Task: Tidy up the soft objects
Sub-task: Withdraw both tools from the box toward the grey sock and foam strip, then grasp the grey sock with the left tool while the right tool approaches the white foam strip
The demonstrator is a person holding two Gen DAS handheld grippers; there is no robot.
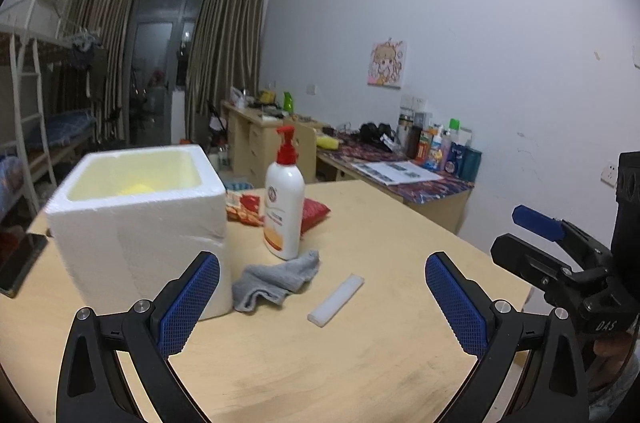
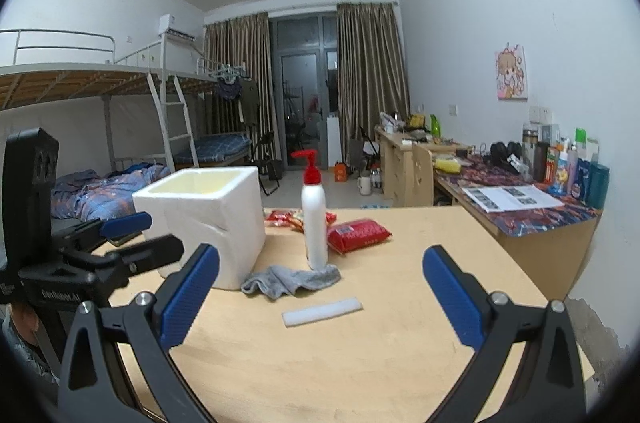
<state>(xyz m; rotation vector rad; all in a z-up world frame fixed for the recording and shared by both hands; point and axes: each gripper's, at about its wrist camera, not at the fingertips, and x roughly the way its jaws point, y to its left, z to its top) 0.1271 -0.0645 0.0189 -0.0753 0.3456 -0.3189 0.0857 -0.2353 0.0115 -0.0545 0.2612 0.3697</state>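
A crumpled grey sock (image 1: 276, 279) lies on the wooden table (image 1: 360, 363) beside a white foam box (image 1: 140, 219); something yellow shows inside the box. A white foam strip (image 1: 336, 299) lies just right of the sock. My left gripper (image 1: 322, 303) is open and empty, a short way in front of the sock and strip. My right gripper (image 2: 320, 303) is open and empty, facing the sock (image 2: 292, 279) and the strip (image 2: 322, 310). The foam box (image 2: 208, 219) stands left of them. Each gripper shows at the edge of the other's view.
A white pump bottle with a red top (image 1: 285, 203) stands touching the sock's far end. Red snack packets (image 2: 358, 233) lie behind it. A dark phone (image 1: 22, 263) lies at the table's left edge. A cluttered desk (image 2: 520, 199) stands by the right wall.
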